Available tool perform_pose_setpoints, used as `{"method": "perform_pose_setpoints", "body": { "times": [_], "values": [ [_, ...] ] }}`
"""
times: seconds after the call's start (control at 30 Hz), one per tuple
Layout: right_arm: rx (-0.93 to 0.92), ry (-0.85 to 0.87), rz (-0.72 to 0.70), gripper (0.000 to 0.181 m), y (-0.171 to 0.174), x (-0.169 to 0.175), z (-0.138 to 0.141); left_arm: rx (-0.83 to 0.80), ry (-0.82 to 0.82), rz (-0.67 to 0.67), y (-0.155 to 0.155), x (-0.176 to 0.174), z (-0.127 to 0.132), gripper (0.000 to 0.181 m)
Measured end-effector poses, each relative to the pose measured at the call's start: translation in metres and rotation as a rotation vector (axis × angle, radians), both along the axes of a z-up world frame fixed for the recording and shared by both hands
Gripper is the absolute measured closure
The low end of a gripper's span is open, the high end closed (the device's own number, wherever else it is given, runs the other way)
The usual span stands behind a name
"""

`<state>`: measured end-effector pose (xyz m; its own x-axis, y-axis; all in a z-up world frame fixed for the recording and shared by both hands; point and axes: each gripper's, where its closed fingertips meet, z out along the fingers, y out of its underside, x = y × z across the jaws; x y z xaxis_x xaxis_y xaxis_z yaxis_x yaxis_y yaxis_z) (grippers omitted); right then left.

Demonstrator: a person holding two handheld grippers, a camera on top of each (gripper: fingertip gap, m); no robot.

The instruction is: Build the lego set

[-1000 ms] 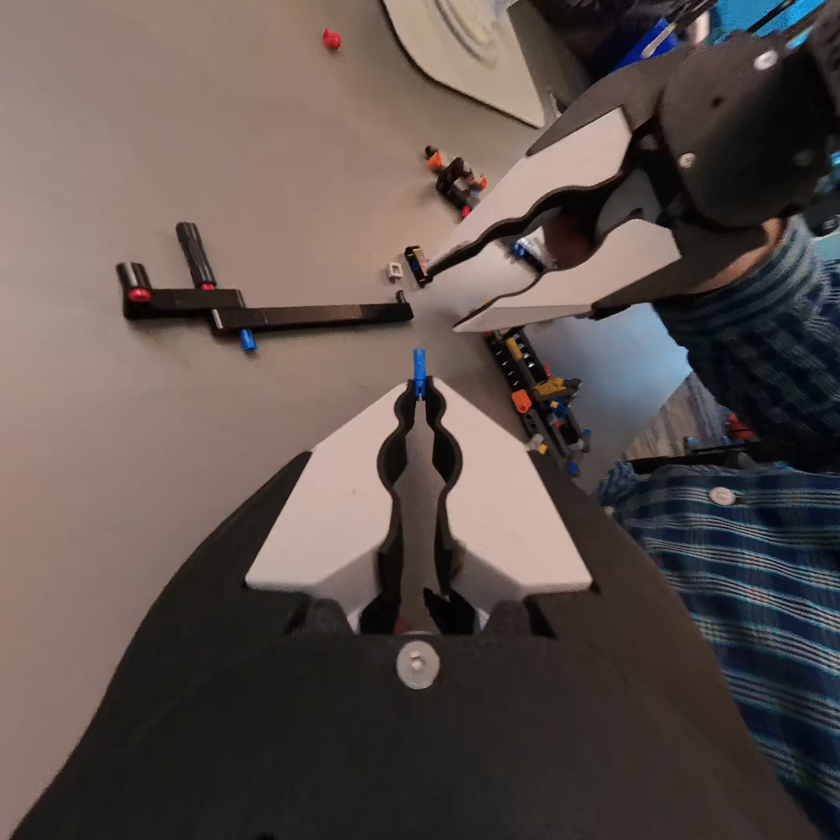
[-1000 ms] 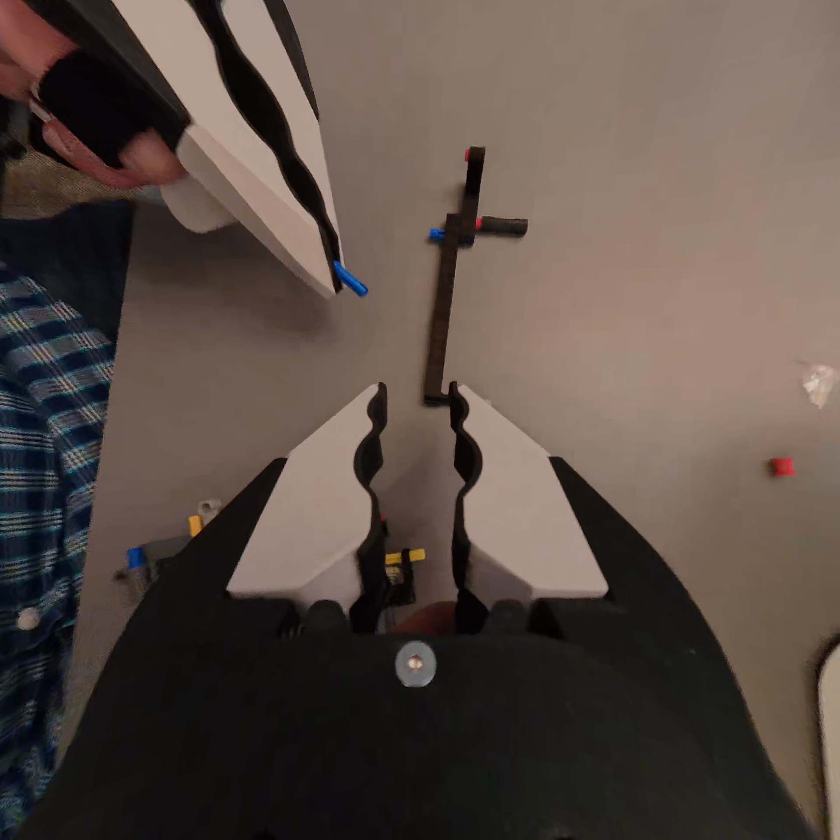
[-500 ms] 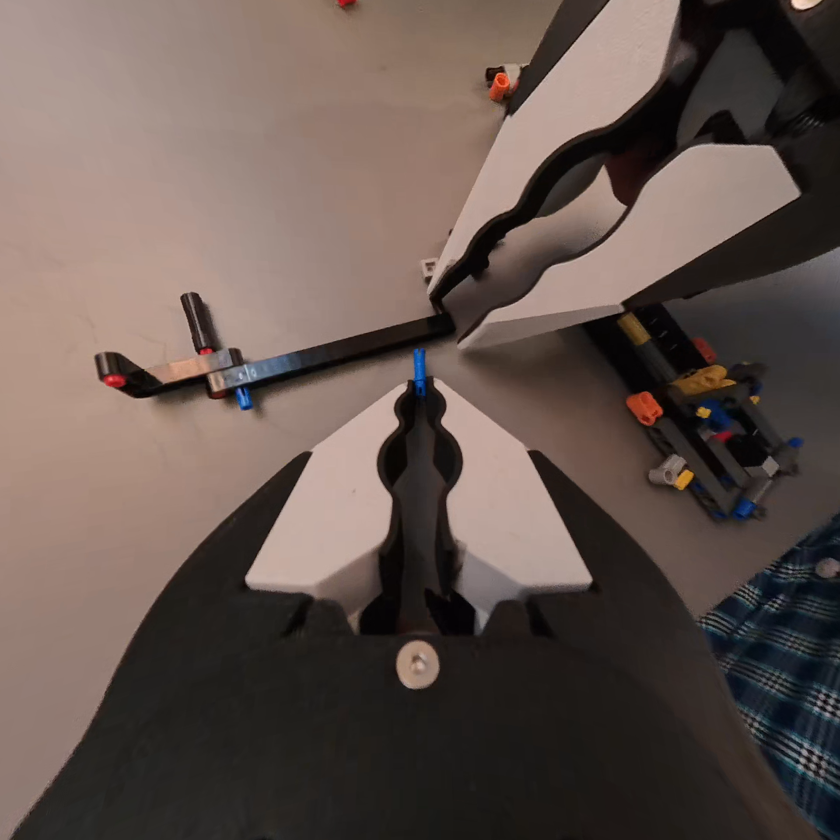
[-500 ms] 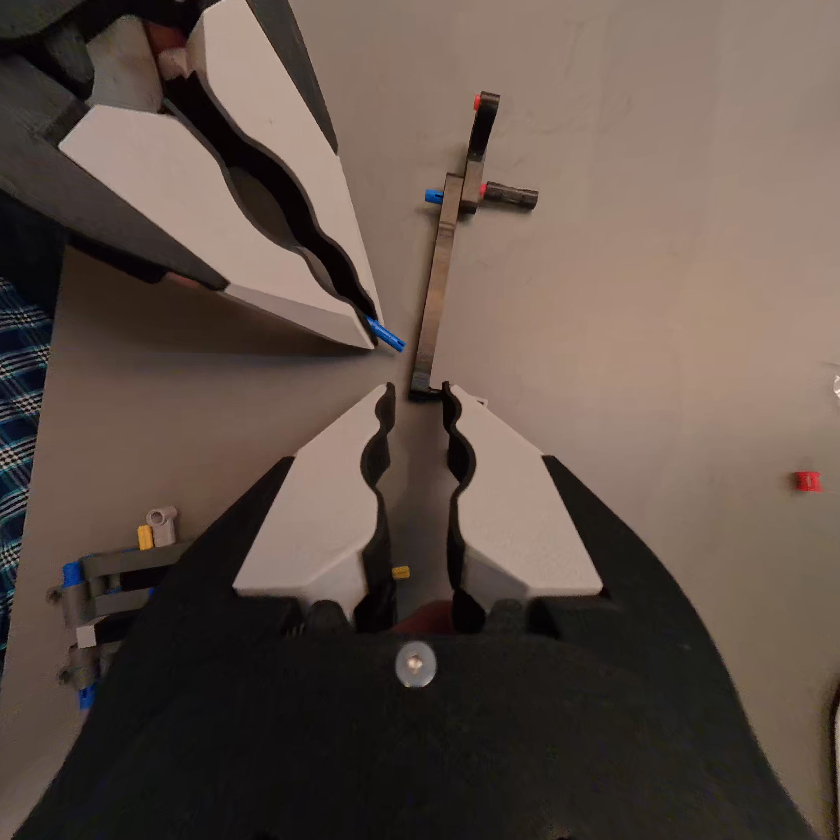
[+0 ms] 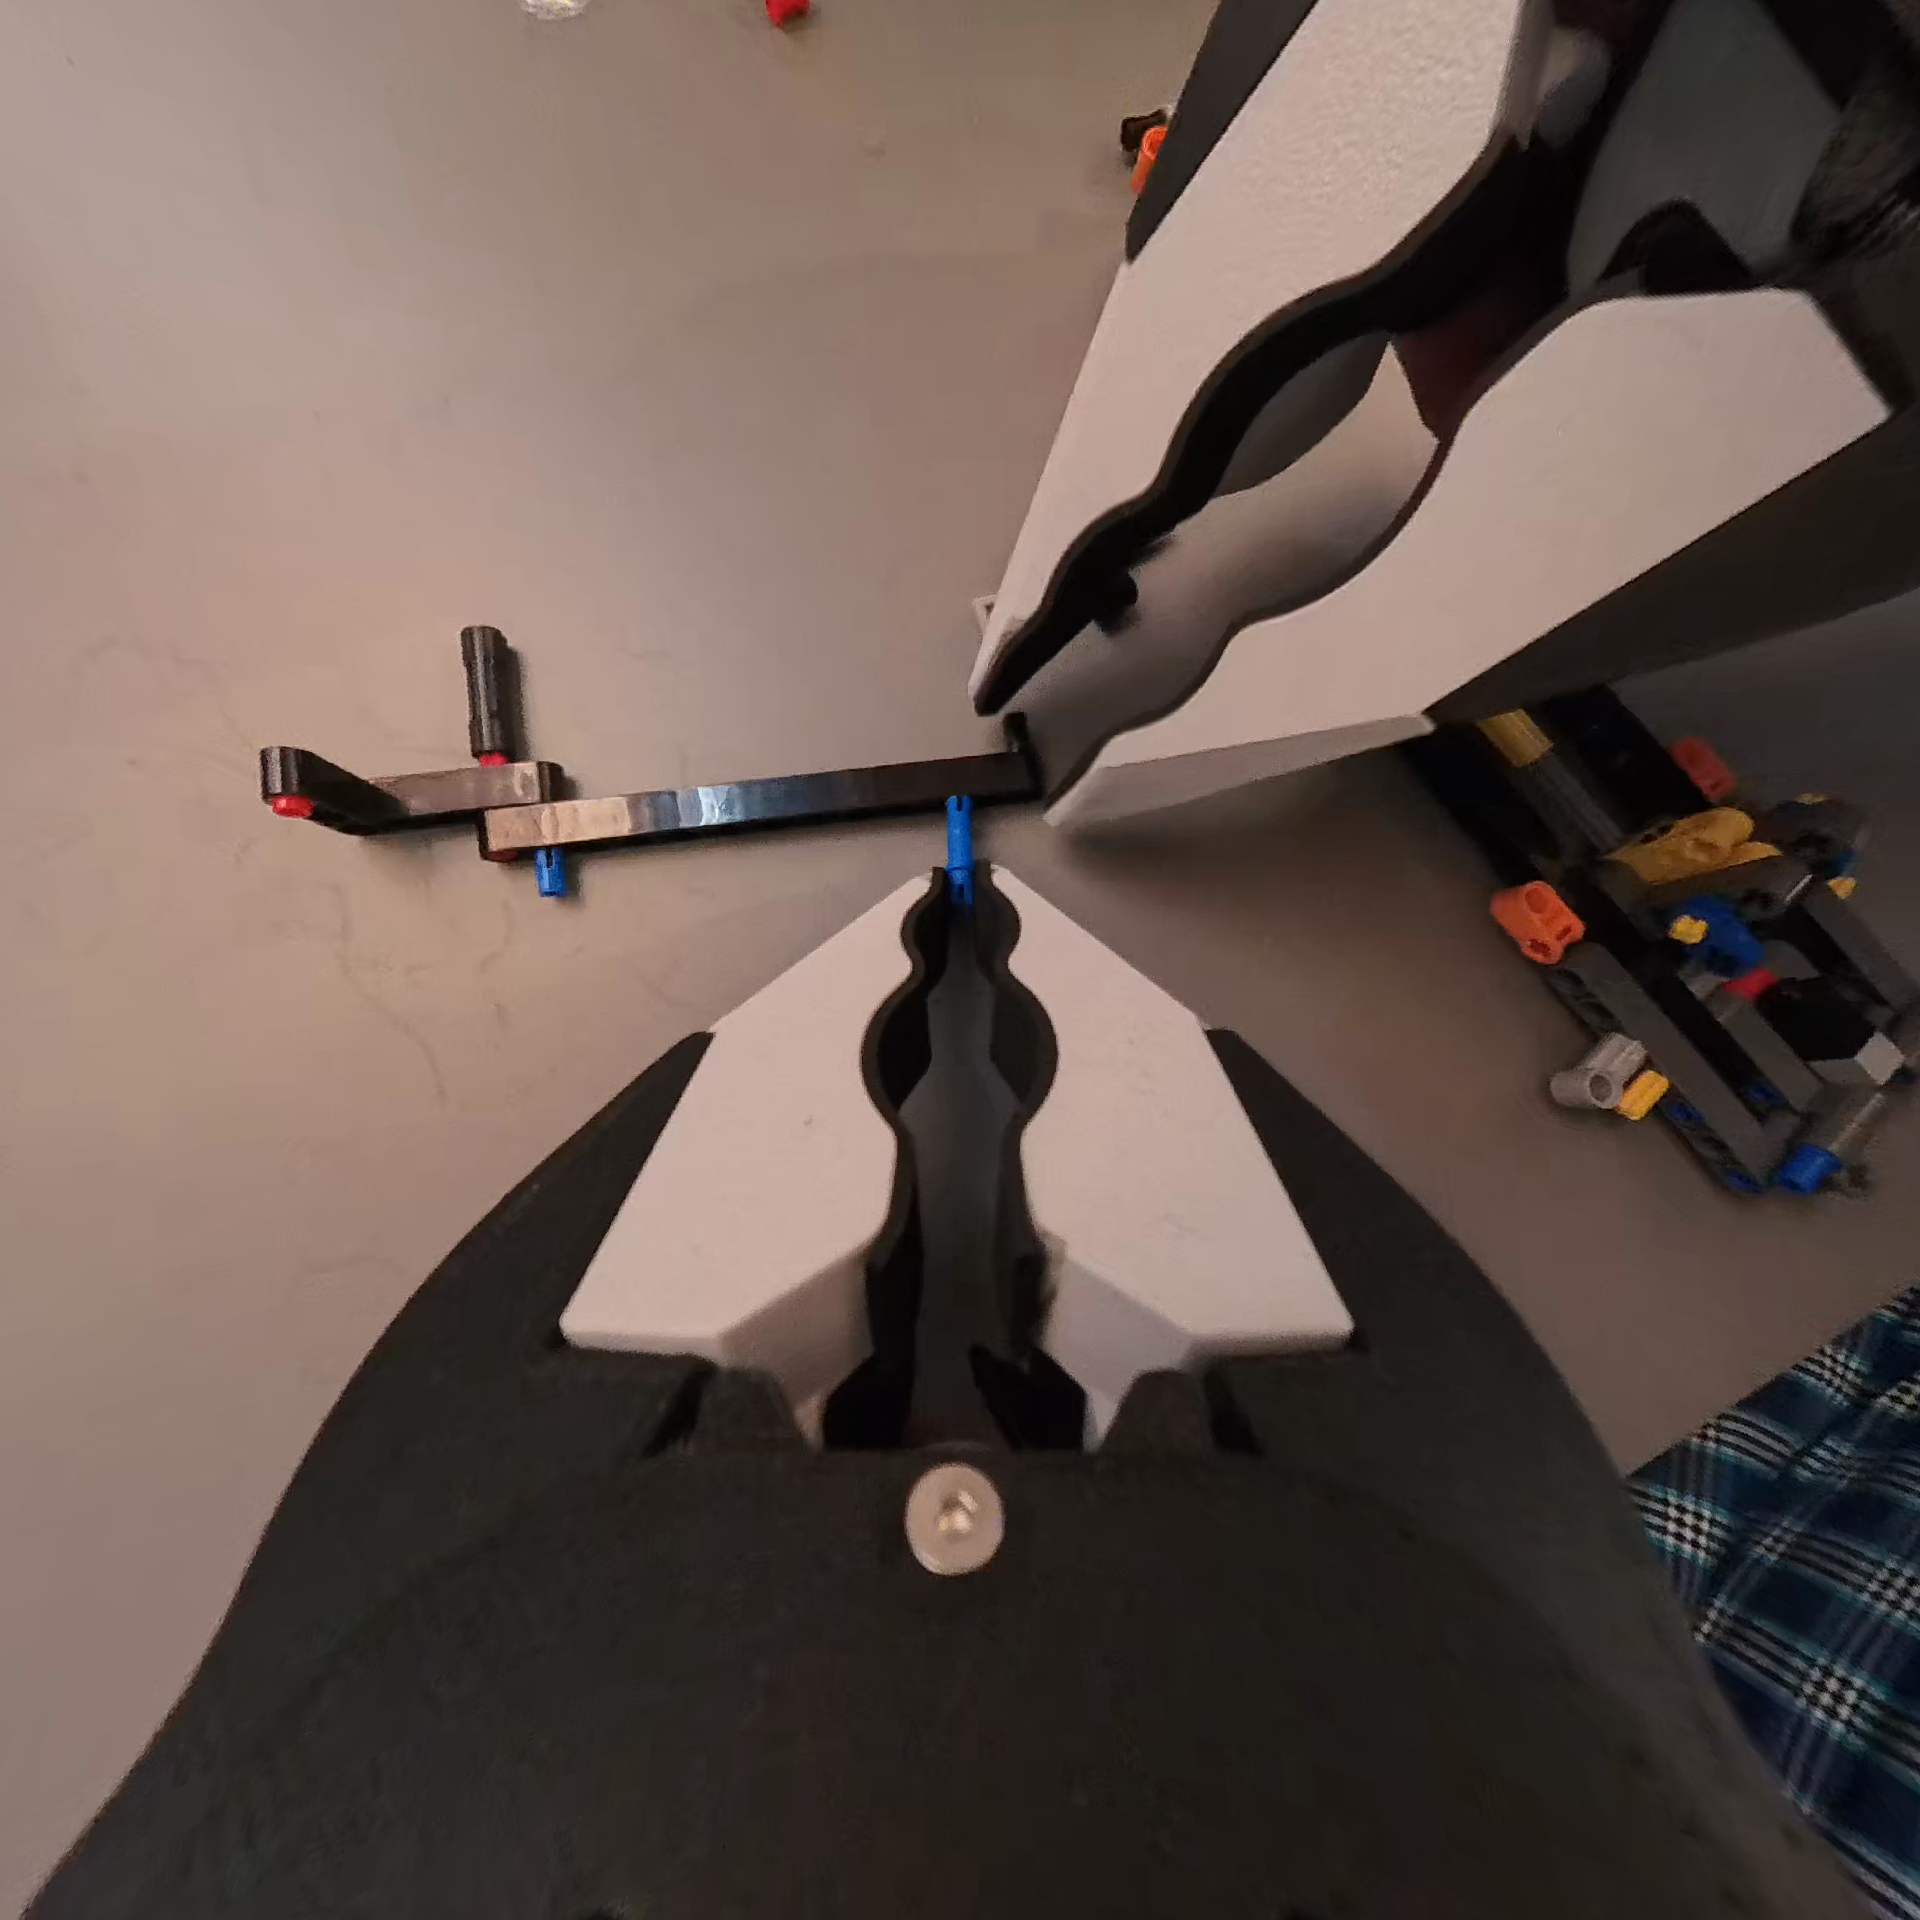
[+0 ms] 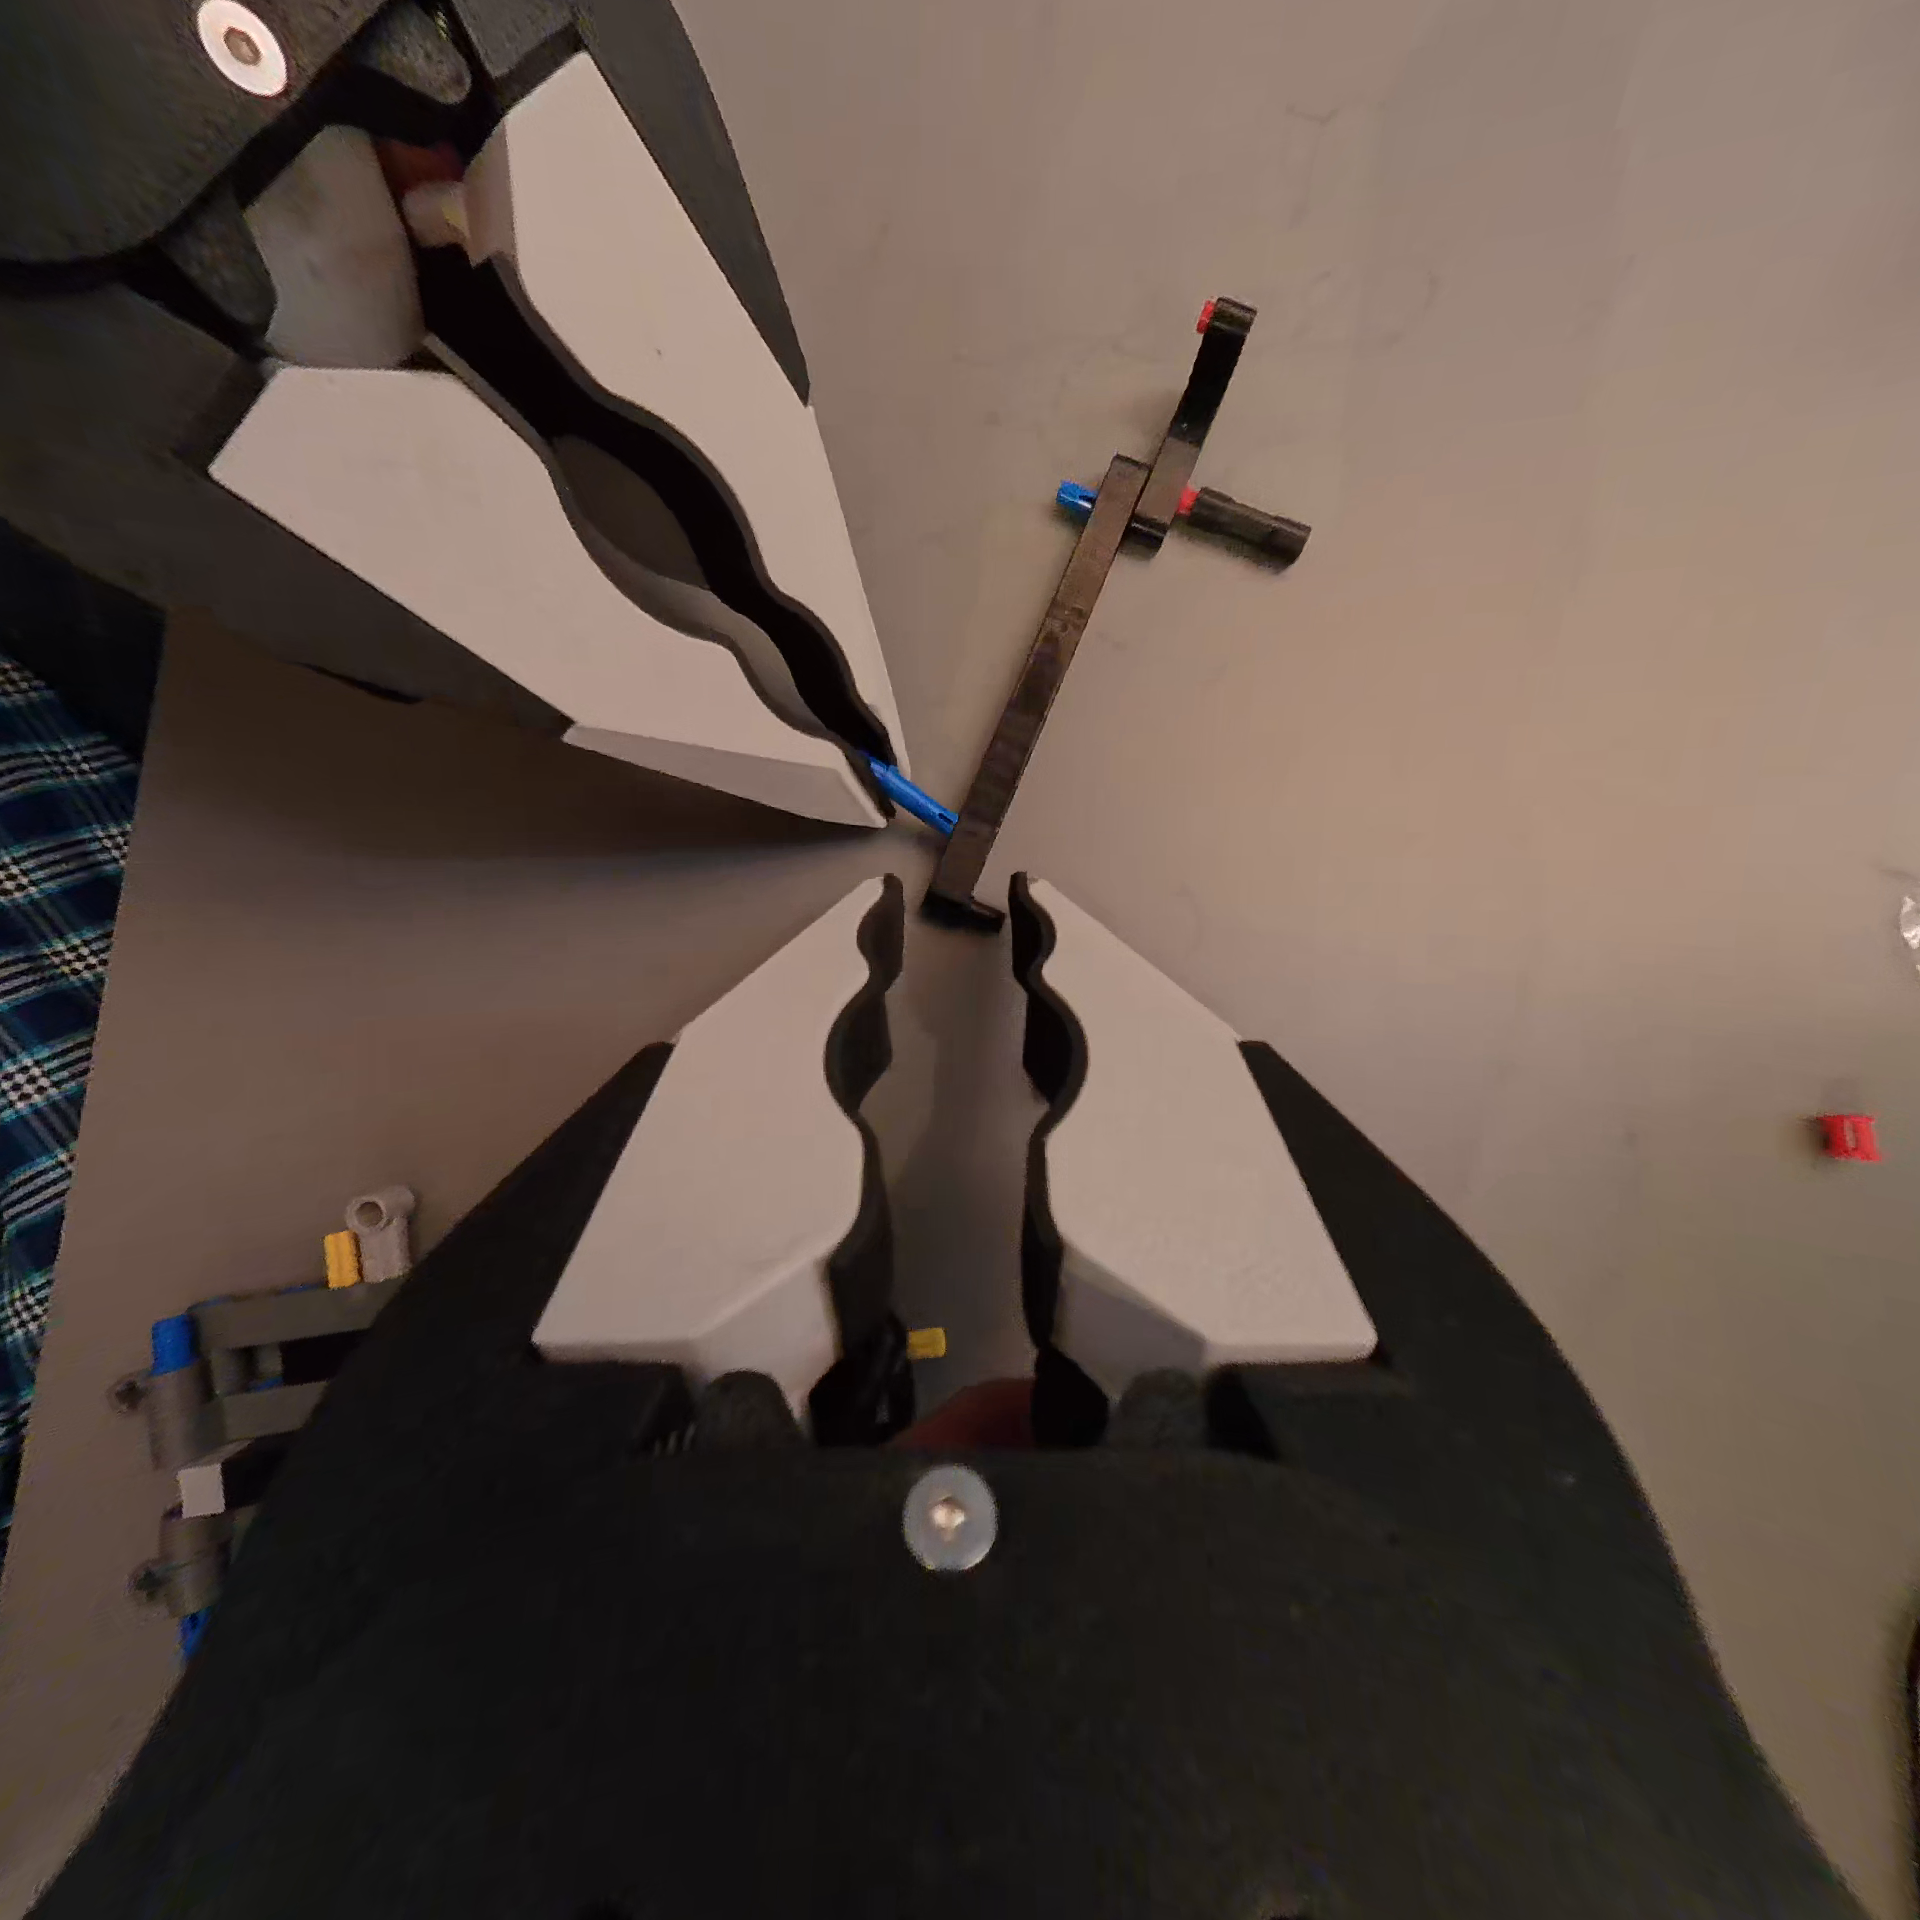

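A long black beam [image 5: 790,800] lies on the grey table, joined at its far end to a short black arm with red pins, a blue pin and a black axle piece [image 5: 486,691]. It also shows in the right wrist view [image 6: 1049,665]. My left gripper [image 5: 961,883] is shut on a blue pin [image 5: 958,831], whose tip touches the side of the beam near its close end. The pin shows in the right wrist view too [image 6: 914,792]. My right gripper [image 6: 954,894] is open, its fingertips either side of the beam's end [image 6: 964,914], not closed on it.
A part-built grey, black and yellow assembly [image 5: 1704,956] lies at the right of the left wrist view and by the right gripper [image 6: 239,1361]. A loose red piece [image 6: 1849,1135] lies to the right. An orange piece [image 5: 1143,156] lies far off. A plaid sleeve [image 5: 1808,1538] is near. Only a small space, under 4 cm, lies between the two pairs of fingers. The black axle piece [image 5: 486,691] is about equally far from each gripper, around 9 cm.
Both grippers have closed in on the beam's near end. The blue pin's tip has moved from short of the beam to touching its side. The right jaws now straddle the beam's end.
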<state>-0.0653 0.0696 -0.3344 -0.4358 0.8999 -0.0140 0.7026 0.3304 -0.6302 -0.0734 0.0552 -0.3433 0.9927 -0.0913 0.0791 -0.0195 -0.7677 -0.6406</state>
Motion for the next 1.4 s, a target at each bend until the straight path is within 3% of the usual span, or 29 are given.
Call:
{"method": "perform_pose_setpoints", "body": {
  "times": [0.33,0.63,0.9,1.4],
  "values": [
    [0.013,-0.025,0.02,0.167,-0.002,-0.003,-0.008,-0.026,0.062,-0.019,-0.001,-0.004,0.0,0.179],
    [0.007,0.033,-0.059,0.161,0.028,0.012,0.023,0.018,0.084,-0.004,-0.001,-0.004,0.0,0.176],
    [0.015,0.039,-0.09,0.162,0.038,0.029,0.026,0.03,0.105,0.01,-0.008,-0.009,0.0,0.161],
    [0.026,0.047,-0.066,0.164,0.027,0.022,0.022,0.036,0.148,-0.014,-0.003,-0.011,0.0,0.178]
  ]
}}
